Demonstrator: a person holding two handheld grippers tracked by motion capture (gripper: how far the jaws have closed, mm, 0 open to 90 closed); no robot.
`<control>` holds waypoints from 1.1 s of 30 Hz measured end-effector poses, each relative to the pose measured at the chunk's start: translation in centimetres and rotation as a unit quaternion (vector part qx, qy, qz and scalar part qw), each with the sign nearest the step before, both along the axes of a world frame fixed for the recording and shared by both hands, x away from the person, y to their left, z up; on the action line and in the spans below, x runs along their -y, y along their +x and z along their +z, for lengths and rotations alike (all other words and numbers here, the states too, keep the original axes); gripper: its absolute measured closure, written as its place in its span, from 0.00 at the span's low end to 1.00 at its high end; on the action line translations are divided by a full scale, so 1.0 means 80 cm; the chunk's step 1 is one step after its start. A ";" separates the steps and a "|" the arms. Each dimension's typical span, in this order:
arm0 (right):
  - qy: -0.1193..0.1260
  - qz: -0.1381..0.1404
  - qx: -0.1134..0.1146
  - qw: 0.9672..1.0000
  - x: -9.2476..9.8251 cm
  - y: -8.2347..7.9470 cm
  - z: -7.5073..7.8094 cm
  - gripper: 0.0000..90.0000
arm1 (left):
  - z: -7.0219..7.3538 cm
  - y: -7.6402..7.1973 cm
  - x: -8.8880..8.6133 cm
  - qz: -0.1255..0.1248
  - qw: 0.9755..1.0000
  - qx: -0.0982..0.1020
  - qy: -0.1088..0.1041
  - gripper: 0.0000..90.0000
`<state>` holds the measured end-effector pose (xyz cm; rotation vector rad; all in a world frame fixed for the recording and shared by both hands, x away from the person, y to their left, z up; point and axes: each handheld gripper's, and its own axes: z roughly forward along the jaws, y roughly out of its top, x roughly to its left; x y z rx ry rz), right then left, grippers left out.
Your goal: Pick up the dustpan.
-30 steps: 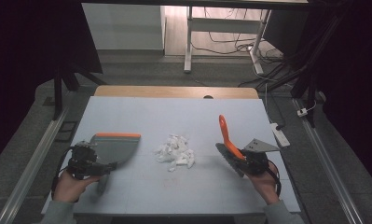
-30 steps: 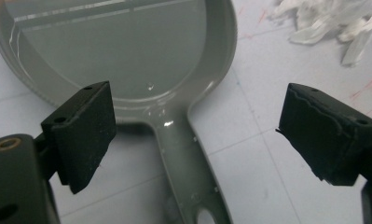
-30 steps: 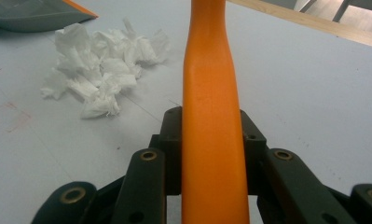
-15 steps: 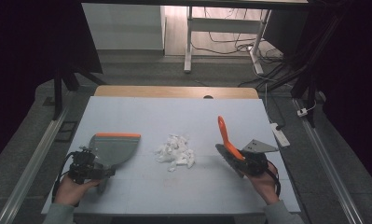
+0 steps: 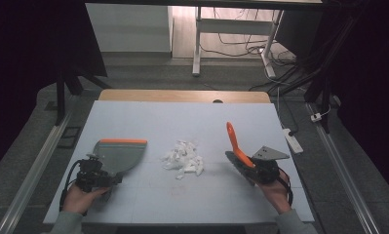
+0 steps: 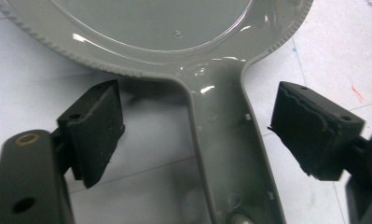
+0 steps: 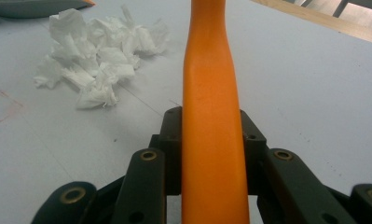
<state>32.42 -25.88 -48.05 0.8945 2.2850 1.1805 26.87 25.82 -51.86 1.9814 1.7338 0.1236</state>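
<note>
A: Two tools noted. Grey dustpan (image 5: 118, 155) lies flat on the tabletop (image 5: 182, 122), orange lip away from the person, handle (image 6: 230, 154) pointed back between the jaws of the left claw (image 6: 197, 130). Jaws have just been closing; gaps are seen on both sides, so the handle is bracketed, not gripped.

B: Right claw (image 5: 253, 168)?

A: Clamped on the orange brush handle (image 7: 214, 140), which is held tilted up and away. Crumpled white paper scraps (image 5: 184, 158) are piled mid-tabletop, between dustpan and brush, apart from both.

B: Risks to be logged?

A: Handle sits nearer the right-hand pad in the left gripper view. If the squeeze is finished off-centre, the dustpan may be nudged sideways or twisted, and the lip may be lifted off the surface. Scraps could then be pushed under the lip rather than onto it.

B: And the brush?

A: Scraps look light; a fast sweep is judged likely to scatter them past the dustpan.
</note>
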 end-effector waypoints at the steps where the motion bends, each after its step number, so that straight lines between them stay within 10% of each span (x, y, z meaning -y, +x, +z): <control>1: -0.001 0.000 0.000 1.000 0.000 0.000 0.000 0.78 | 0.000 0.000 0.001 0.000 1.000 0.000 0.000 0.23; 33: -0.012 -0.004 0.004 1.000 -0.001 -0.001 -0.001 0.78 | -0.005 0.002 -0.010 0.018 0.999 0.008 -0.046 0.67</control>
